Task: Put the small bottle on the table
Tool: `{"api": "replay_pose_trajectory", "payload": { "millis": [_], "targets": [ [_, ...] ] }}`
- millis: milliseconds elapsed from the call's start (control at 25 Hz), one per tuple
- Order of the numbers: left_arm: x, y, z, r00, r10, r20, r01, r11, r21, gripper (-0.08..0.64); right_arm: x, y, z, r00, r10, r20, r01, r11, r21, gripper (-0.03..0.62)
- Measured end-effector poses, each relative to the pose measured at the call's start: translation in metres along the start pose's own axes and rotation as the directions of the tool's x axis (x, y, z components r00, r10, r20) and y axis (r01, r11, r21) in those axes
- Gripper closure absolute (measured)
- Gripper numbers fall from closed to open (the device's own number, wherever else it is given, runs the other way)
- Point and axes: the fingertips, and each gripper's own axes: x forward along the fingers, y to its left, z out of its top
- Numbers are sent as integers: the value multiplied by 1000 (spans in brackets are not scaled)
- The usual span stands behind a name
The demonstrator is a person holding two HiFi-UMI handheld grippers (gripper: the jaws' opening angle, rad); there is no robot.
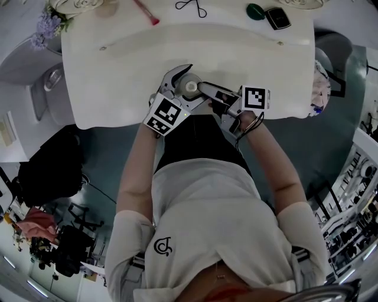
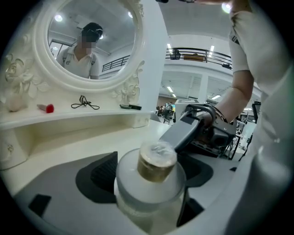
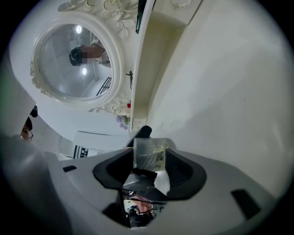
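A small frosted bottle (image 1: 190, 89) (image 2: 149, 193) with a clear, gold-lined cap (image 2: 157, 160) stands upright between the jaws of my left gripper (image 1: 186, 82) (image 2: 149, 183), just above the white dressing table (image 1: 118, 71) near its front edge. The left jaws stand wide; the pads flank the bottle closely, with a thin dark gap at its right side. My right gripper (image 1: 202, 90) (image 3: 149, 165) reaches in from the right and is shut on the cap (image 3: 149, 153). One of its fingers (image 2: 180, 132) shows in the left gripper view, reaching the cap.
An ornate white round mirror (image 2: 87, 41) stands on a raised shelf (image 2: 69, 117) at the table's back. On that shelf lie a pink brush (image 1: 147, 13), a black cord (image 1: 190, 7), a green object (image 1: 255, 10) and a dark case (image 1: 276, 17). Purple flowers (image 1: 47, 26) are at the far left.
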Motion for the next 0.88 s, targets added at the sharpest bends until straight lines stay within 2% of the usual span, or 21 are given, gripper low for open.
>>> {"api": "replay_pose_trajectory", "payload": {
  "millis": [200,360,480,560,640,760,800,880],
  "targets": [
    [-13,-6,14,1000,29,-4,-29,999,46,170,-6,14,5,999,0,50,1,1000,-26,423],
    [-29,-5,32,997,73,21,-74,994,80,170,-19,34,16,993,-45,109,54,995,-82,587],
    [-46,-4,62,990,112,86,-121,988,97,177,-29,59,24,989,-37,143,60,985,-161,588],
    [-58,-6,77,984,140,112,-151,983,102,255,-37,78,25,987,-11,163,43,980,-195,588],
    [-71,-6,93,975,168,142,-183,978,99,377,-44,97,27,982,23,185,23,971,-239,588],
    [-88,-4,115,956,220,193,-241,966,94,501,-57,115,36,973,7,232,82,925,-372,588],
    [-93,-3,121,950,237,204,-261,961,96,531,-60,120,38,969,2,247,107,898,-426,588],
    [-102,-1,133,939,263,222,-291,951,101,546,-63,134,40,966,1,258,142,834,-533,588]
  ]
}}
